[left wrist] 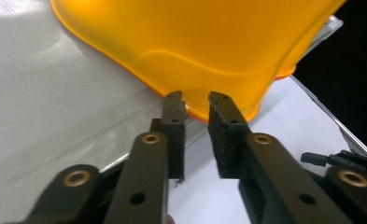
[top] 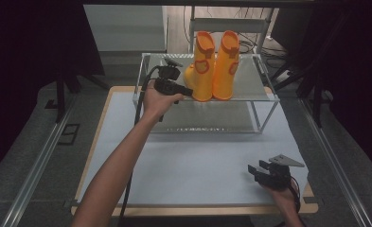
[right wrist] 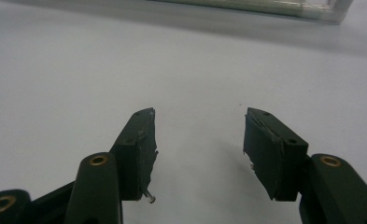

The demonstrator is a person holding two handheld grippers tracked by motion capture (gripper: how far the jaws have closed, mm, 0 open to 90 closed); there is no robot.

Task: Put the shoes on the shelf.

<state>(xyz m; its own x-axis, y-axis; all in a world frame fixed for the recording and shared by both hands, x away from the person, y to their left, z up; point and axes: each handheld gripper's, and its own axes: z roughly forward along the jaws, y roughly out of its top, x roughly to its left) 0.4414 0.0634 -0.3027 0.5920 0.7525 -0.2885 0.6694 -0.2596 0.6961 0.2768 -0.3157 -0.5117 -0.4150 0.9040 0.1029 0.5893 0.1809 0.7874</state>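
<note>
Nearest the table's front edge, well short of the wire-frame metal shelf [top: 269, 97], the right gripper [top: 255, 171] rests with jaws spread, gripping nothing. On that shelf, the left gripper [top: 187, 91] sits slightly parted, its tips just at the sole edge of the glossy orange rubber boots [top: 212, 66], nothing clamped between them.

Two orange rubber boots [top: 214, 64] standing on one two-tier metal rack [top: 250, 92]. One pale mat [top: 198, 165] lying on one wooden tabletop [top: 98, 137]. Two handheld grippers showing: left [top: 186, 91], right [top: 254, 171].
</note>
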